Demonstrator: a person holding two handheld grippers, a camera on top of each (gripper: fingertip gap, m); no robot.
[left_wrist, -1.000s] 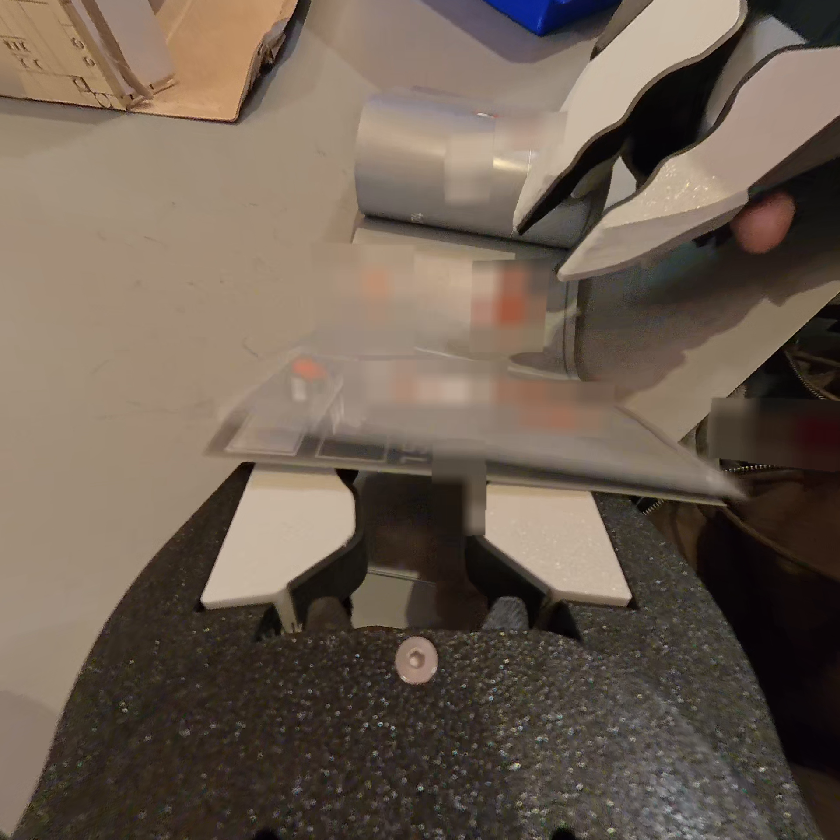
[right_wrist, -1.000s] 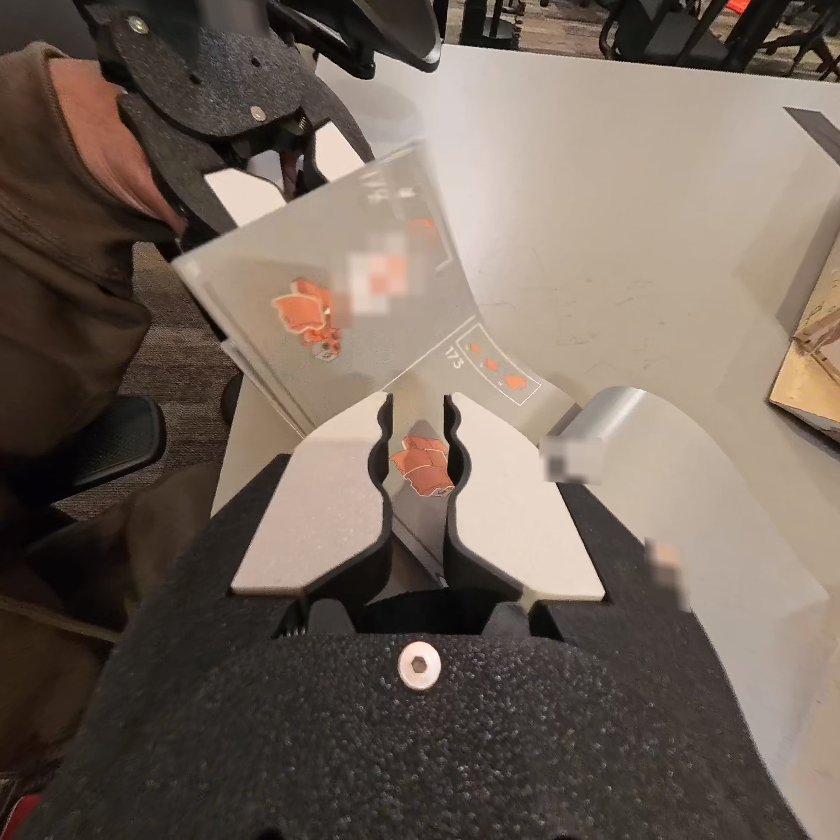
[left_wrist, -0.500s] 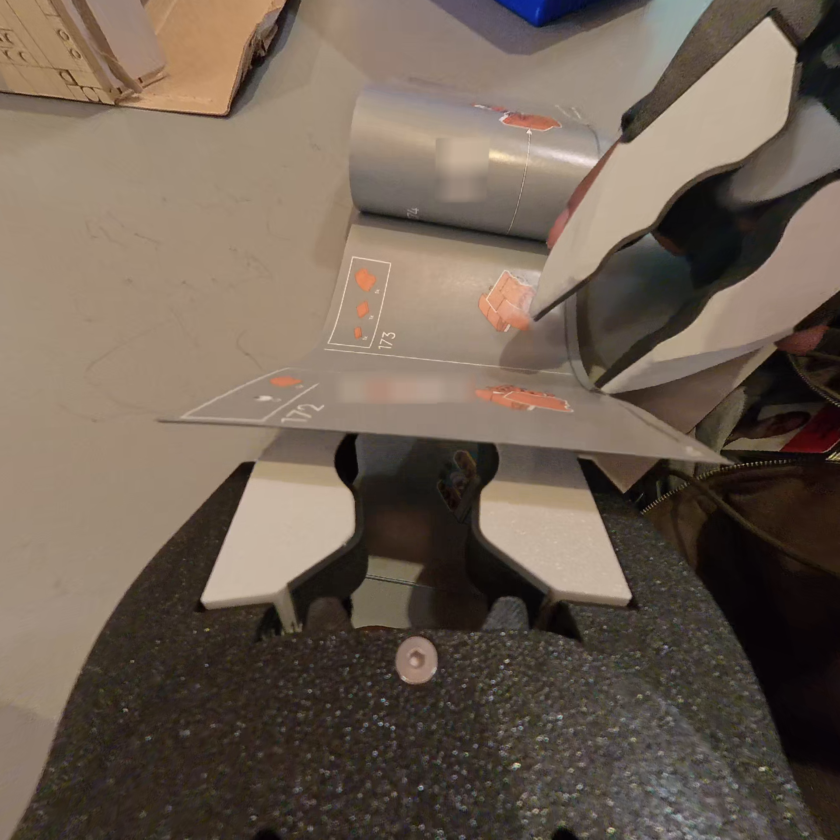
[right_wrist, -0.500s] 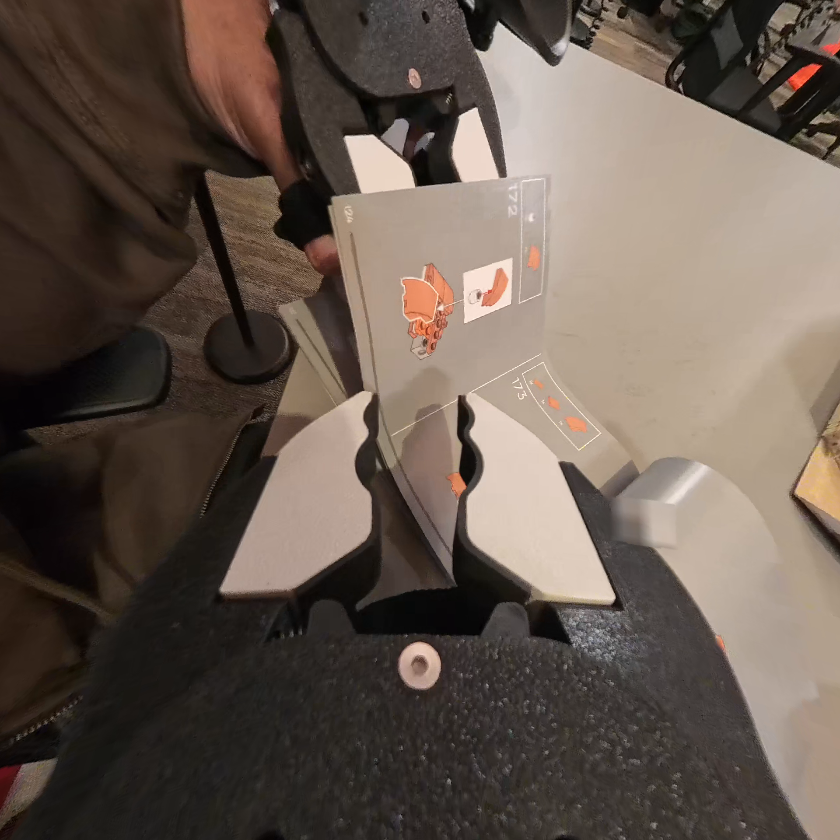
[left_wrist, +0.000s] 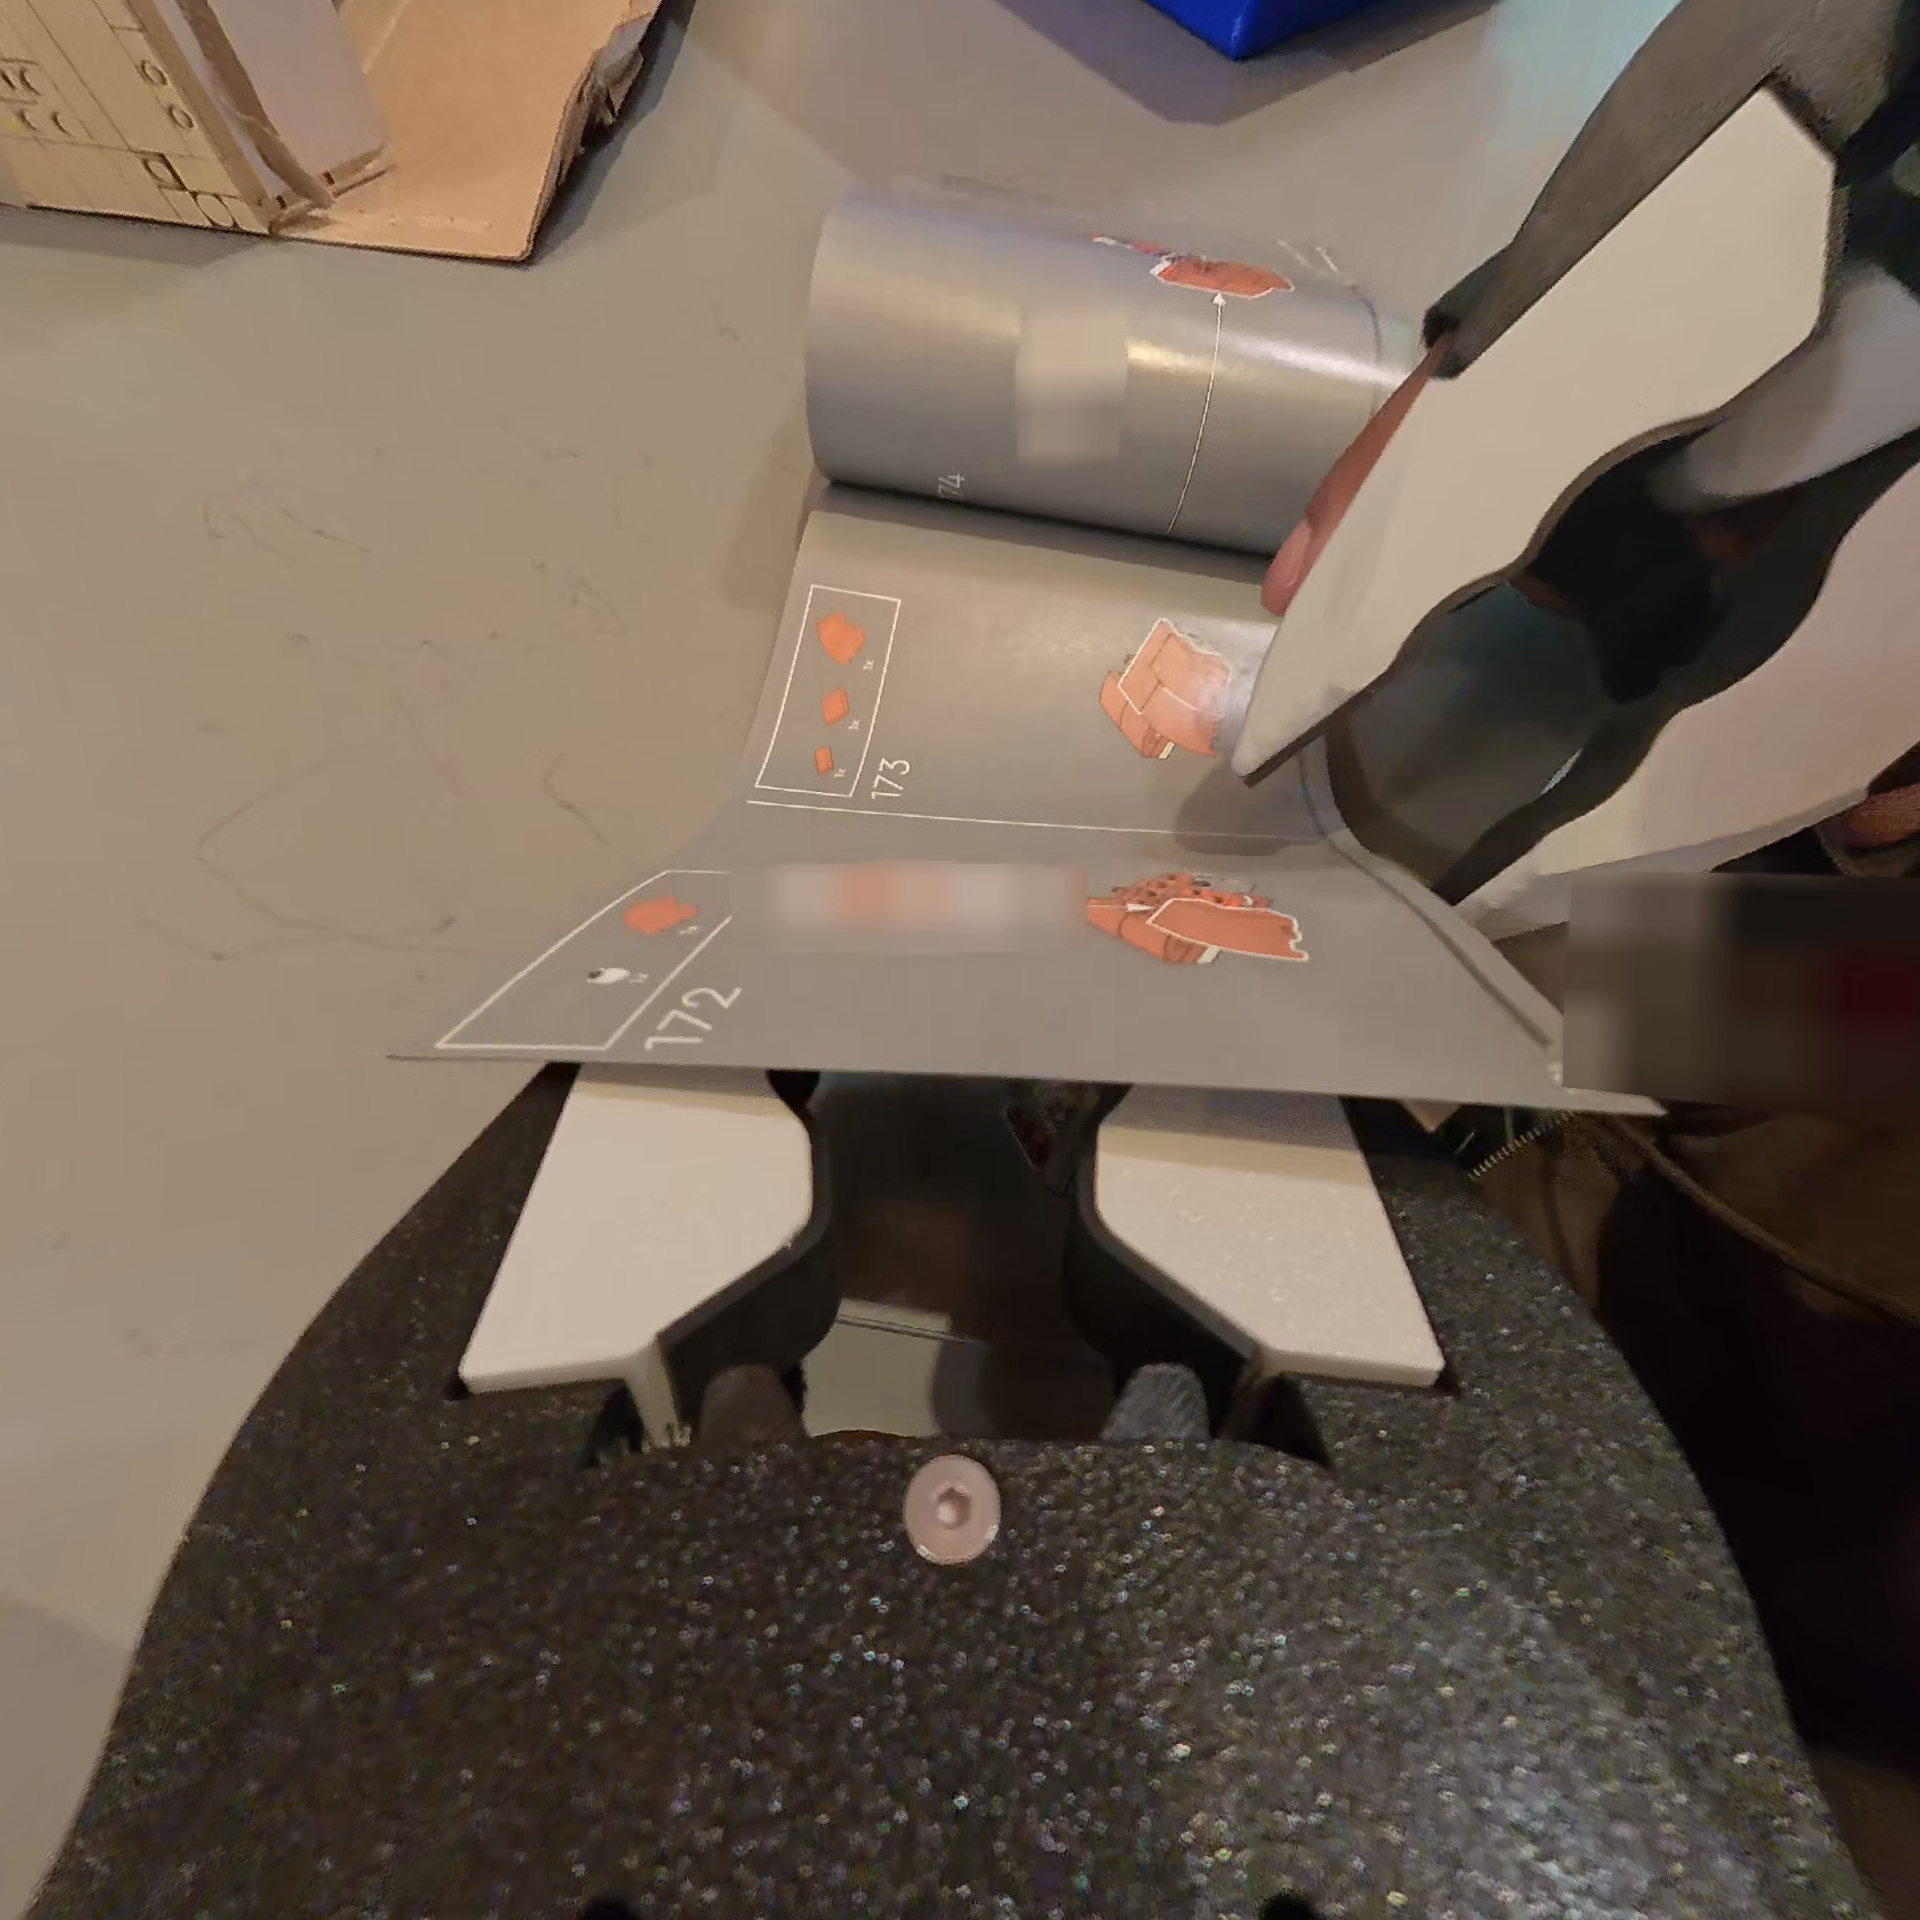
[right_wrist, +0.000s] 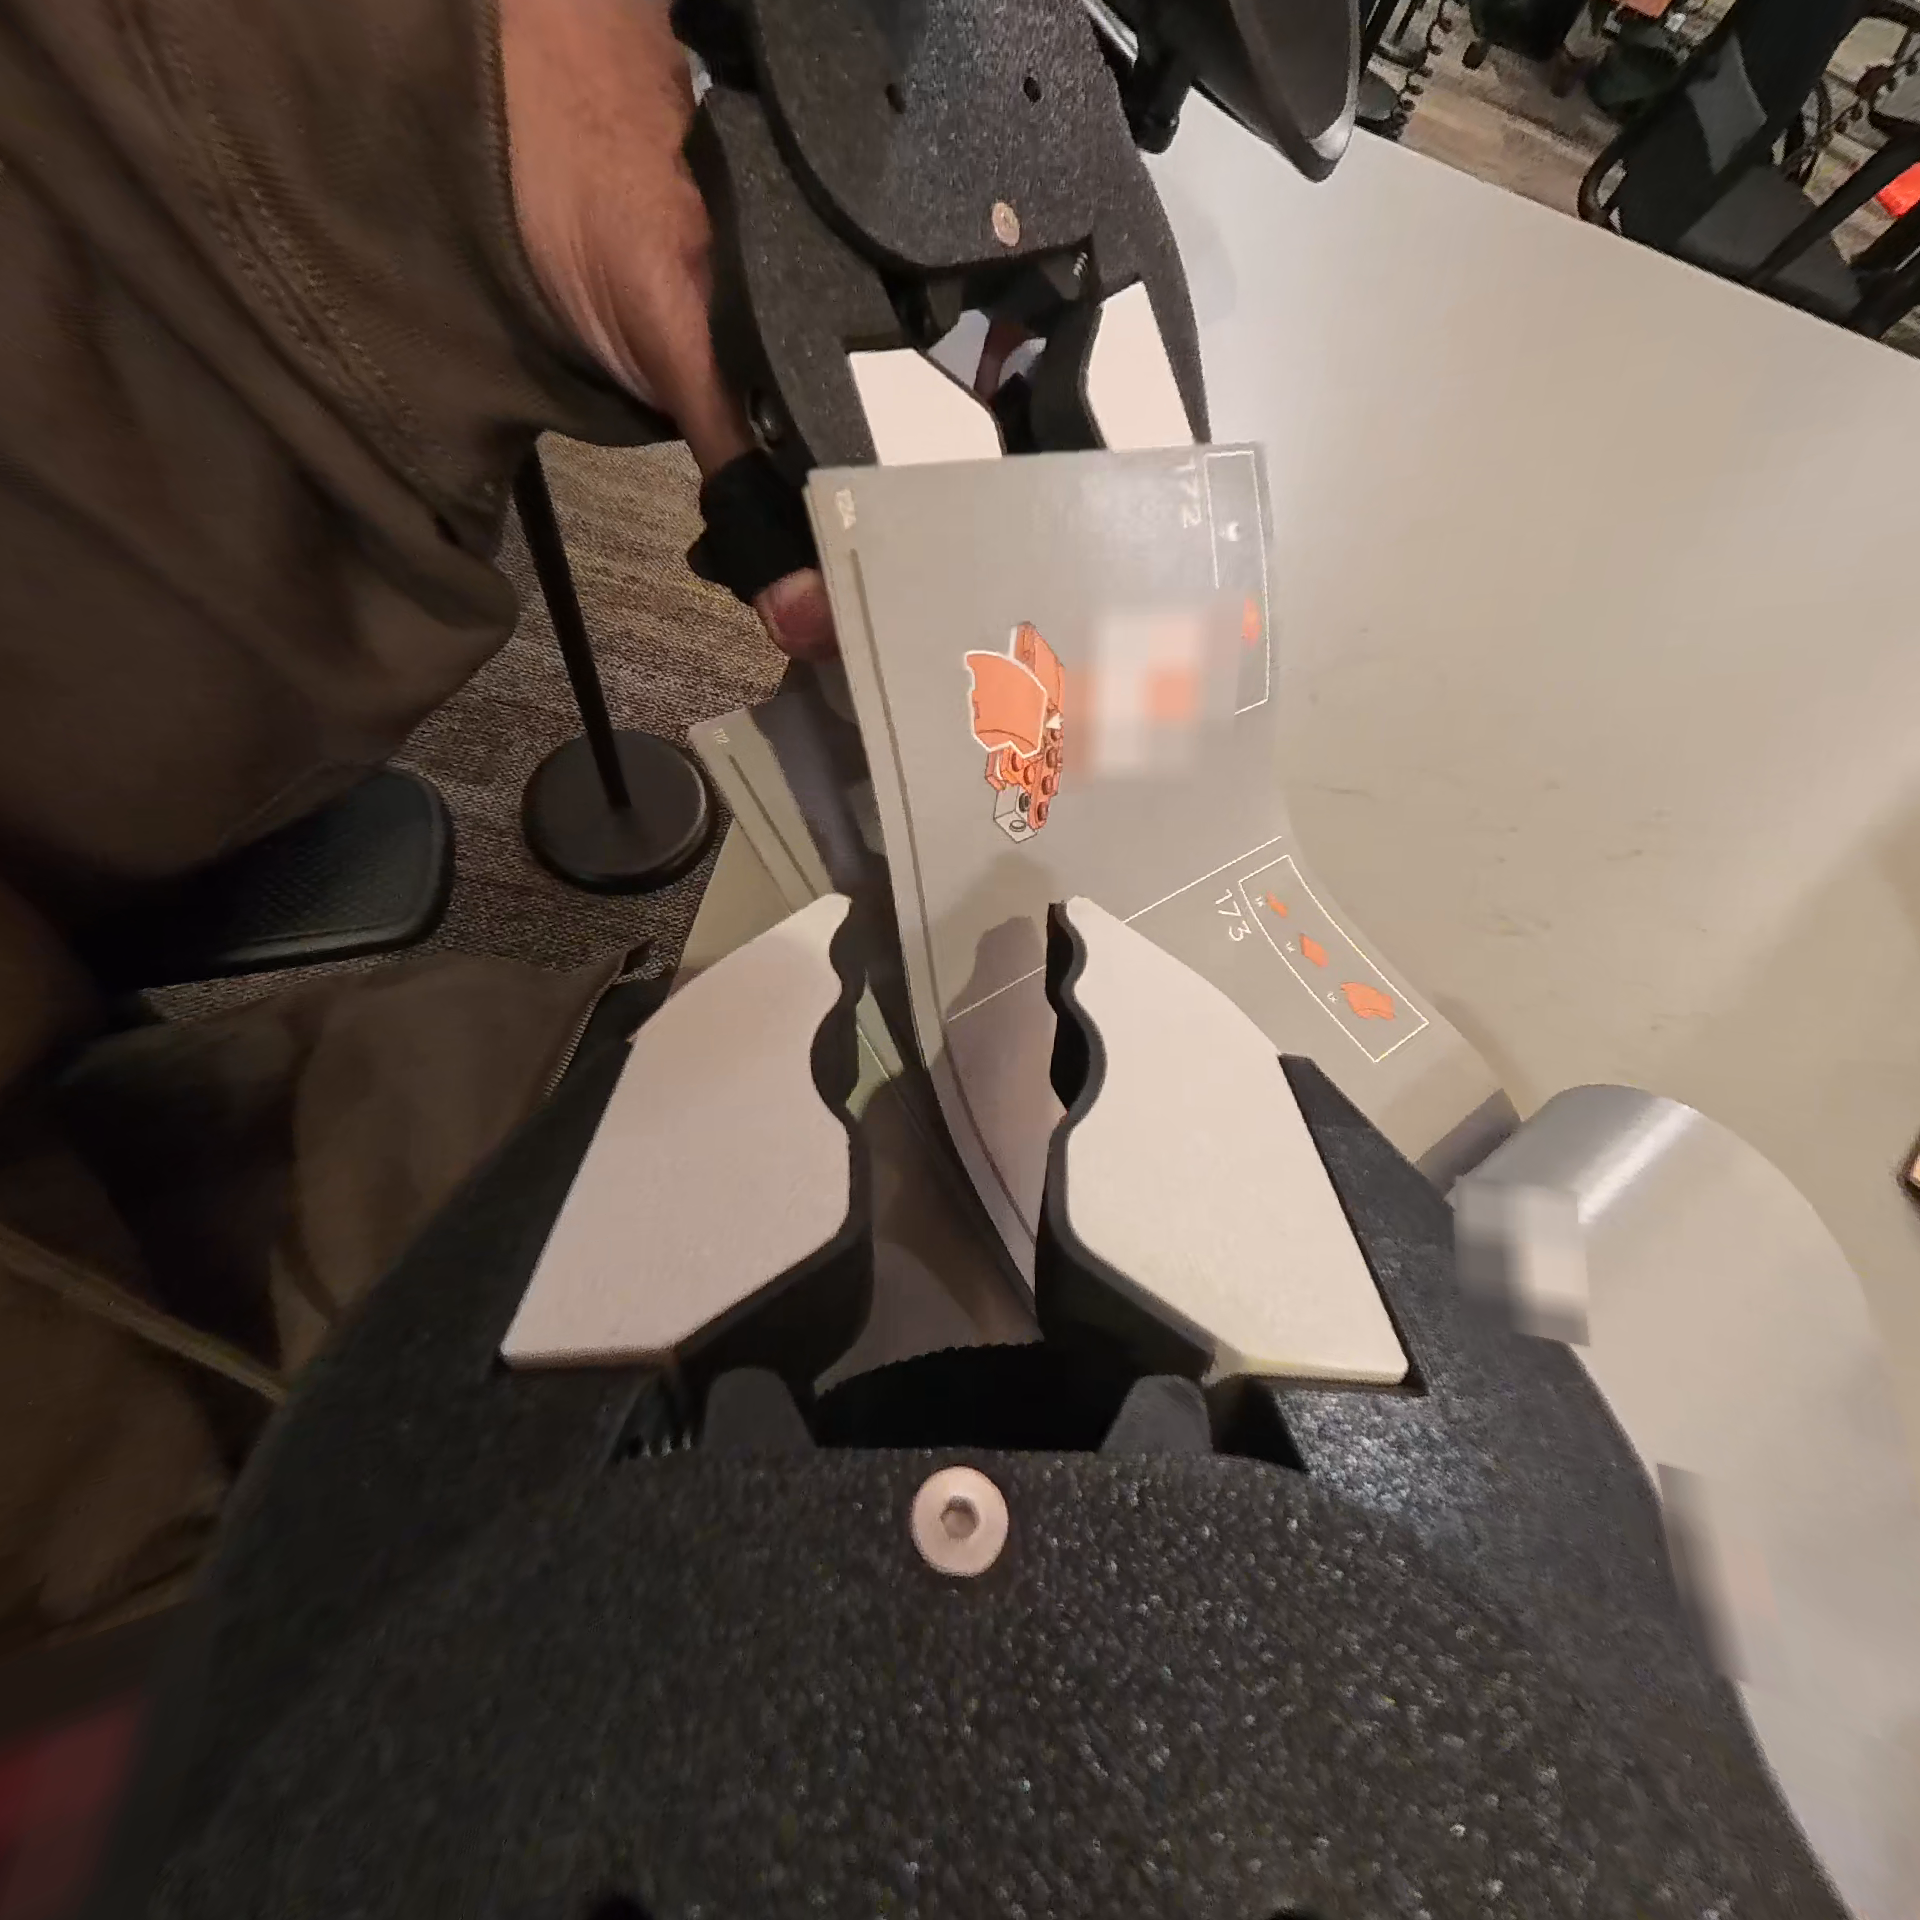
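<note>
Lying open on the pale table (left_wrist: 312, 520), item one is a grey instruction booklet (left_wrist: 987, 707) with orange brick diagrams; its far pages curl into a roll (left_wrist: 1039, 364), and one page (right_wrist: 1049, 665) is lifted, bowed upward from the spine.

Handling, by judgement: thin glossy paper, light, limp, slippery, easily creased or torn. Best taken at a free edge or corner, away from the spine, with light pressure.

Left gripper (left_wrist: 945, 1122): fingers pass beneath the raised page's outer edge, tips hidden by the sheet; the visible gap between the fingers is wide, and whether anything is pinched cannot be told.

Right gripper (right_wrist: 951, 935): jaws parted, straddling the lower curve of the raised page near the spine; the sheet runs between them, seemingly touching the right finger only, not clamped.

Surroundings: torn cardboard box (left_wrist: 447, 125) at the far left of the table; a blue object (left_wrist: 1278, 21) at the far edge; a person's brown sleeve (right_wrist: 260, 364); a black round-based stand (right_wrist: 613, 810) on carpet.
</note>
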